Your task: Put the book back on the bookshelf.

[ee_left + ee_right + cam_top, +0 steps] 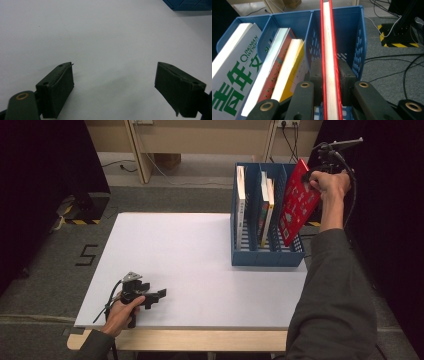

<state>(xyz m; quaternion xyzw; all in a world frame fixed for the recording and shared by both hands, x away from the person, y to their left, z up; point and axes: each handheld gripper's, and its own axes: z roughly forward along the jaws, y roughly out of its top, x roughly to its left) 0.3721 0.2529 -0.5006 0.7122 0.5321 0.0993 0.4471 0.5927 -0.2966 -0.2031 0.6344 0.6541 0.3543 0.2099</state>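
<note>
The right gripper (320,174) is holding a red book (299,202) by its upper edge, with the jaws clenched on both covers, as the right gripper view is showing clearly. The book is hanging tilted over the rightmost compartment of the blue rack (267,257), with its lower corner already inside that compartment. So the placing seems to be in its late part: the book is picked up and brought to the rack, and what is remaining, I think, is lowering it fully, standing it straight and releasing it.

The left gripper (155,296) is resting on the white surface (190,265) at about 7 o'clock, well apart from the rack, which is standing at about 2 o'clock. Its jaws are standing released with nothing between them.

Counting: one rack with three compartments; four books in all. One white book (241,200) is standing in the left compartment, two books (266,207) are standing together in the middle one, and the red one is entering the right one. Two grippers are working here.
</note>
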